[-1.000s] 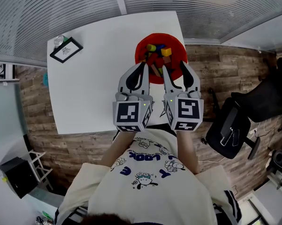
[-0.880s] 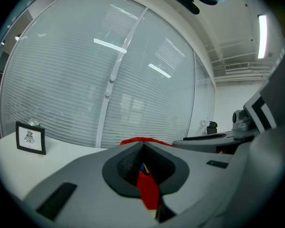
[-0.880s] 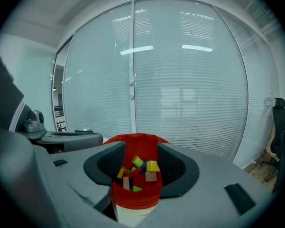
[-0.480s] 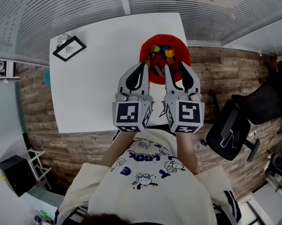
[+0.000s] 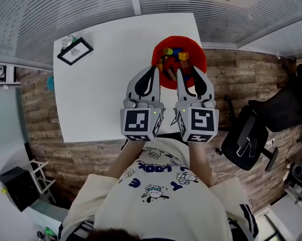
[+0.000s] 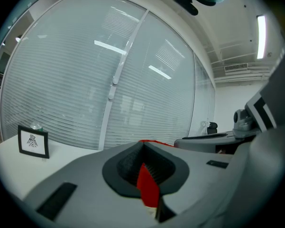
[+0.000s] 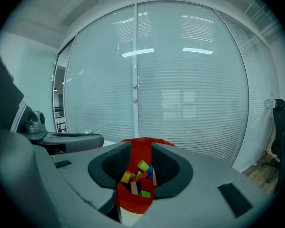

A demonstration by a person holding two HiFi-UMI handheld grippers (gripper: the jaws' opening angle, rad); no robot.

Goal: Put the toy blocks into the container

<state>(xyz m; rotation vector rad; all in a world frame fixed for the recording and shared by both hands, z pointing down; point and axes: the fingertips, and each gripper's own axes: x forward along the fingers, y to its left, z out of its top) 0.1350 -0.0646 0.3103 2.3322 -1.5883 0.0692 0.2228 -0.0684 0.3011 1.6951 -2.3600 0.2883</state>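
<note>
Right gripper view shows toy blocks (image 7: 141, 175) in container (image 7: 133, 201) past empty right tongs (image 7: 142, 144), just narrowed; left tongs (image 6: 142, 143) pressed together.

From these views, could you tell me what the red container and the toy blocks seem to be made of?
Red container: probably plastic, matte; uniform colour, thin wall.
Toy blocks: likely painted wood; flat solid colours, some bare tan pieces, though plastic possible.
</note>
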